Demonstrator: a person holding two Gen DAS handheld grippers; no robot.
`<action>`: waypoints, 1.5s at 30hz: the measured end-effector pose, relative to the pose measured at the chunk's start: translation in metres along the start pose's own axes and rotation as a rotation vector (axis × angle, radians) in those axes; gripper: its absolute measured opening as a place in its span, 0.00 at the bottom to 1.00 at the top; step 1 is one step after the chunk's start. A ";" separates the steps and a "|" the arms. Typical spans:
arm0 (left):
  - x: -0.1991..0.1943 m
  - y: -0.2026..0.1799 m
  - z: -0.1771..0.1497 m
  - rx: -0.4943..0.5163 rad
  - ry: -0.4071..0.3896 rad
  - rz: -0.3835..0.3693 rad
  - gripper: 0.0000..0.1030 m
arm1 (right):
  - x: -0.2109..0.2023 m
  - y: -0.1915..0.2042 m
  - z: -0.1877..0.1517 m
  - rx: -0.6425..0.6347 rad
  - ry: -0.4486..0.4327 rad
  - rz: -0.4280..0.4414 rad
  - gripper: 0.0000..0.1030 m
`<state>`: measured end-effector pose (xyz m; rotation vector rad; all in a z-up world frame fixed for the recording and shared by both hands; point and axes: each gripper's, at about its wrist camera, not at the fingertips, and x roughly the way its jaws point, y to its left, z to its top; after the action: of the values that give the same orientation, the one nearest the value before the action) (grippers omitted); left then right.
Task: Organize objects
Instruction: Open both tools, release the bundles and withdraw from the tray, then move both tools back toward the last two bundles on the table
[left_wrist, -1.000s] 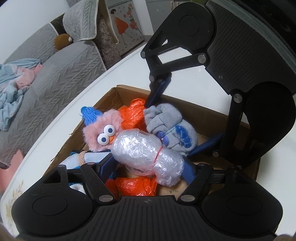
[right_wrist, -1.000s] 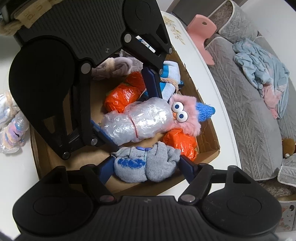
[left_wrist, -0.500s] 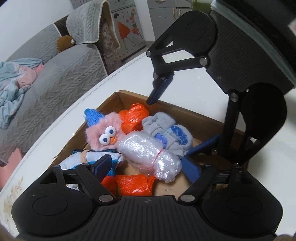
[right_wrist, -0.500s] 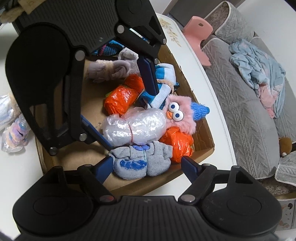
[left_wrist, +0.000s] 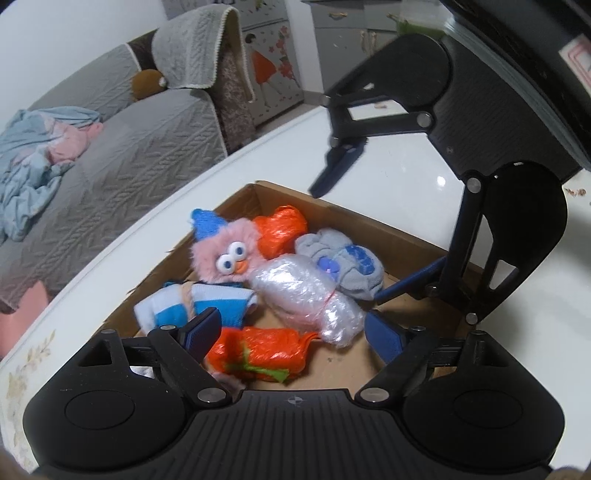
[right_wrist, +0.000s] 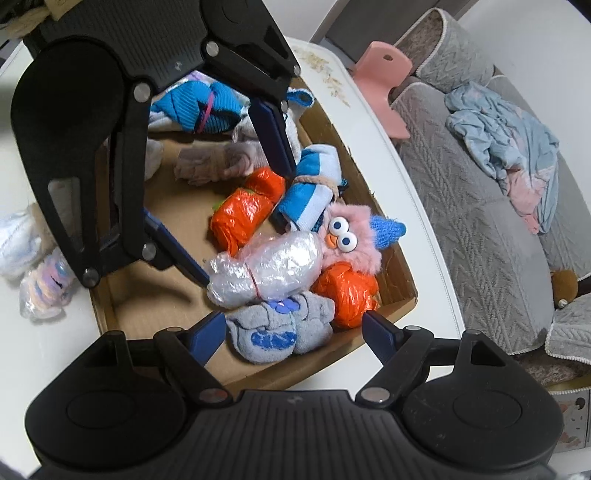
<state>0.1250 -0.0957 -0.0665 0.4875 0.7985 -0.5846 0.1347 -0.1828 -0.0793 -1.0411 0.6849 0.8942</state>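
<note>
The white table (left_wrist: 399, 192) carries a cardboard box (right_wrist: 391, 269) already packed at one end: a clear-wrapped bundle (left_wrist: 303, 291), a pink plush (left_wrist: 221, 251), two orange-wrapped rolls, striped socks and a grey sock bundle (right_wrist: 280, 325). The left claw (left_wrist: 295, 332) hangs above the clear bundle; its jaws have just been opening, and nothing is between them. The right claw (right_wrist: 295, 328) stands open, straddling the grey bundle, seemingly without pressing it. Outside the box lies a small pastel bag (right_wrist: 44, 291), probably due next. To do it well, lift both claws clear of the walls, then approach from above.
</note>
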 end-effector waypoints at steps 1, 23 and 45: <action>-0.003 0.002 -0.001 -0.014 -0.001 0.002 0.86 | 0.000 0.000 0.001 0.003 0.001 0.000 0.76; -0.040 0.033 -0.031 -0.462 -0.037 0.162 0.89 | -0.011 -0.001 0.006 0.546 -0.110 -0.045 0.86; -0.075 0.017 -0.061 -0.625 -0.089 0.259 0.98 | -0.027 0.029 0.001 0.891 -0.137 -0.112 0.92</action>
<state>0.0620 -0.0238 -0.0421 -0.0137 0.7710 -0.0975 0.0964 -0.1834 -0.0690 -0.2147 0.7871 0.4616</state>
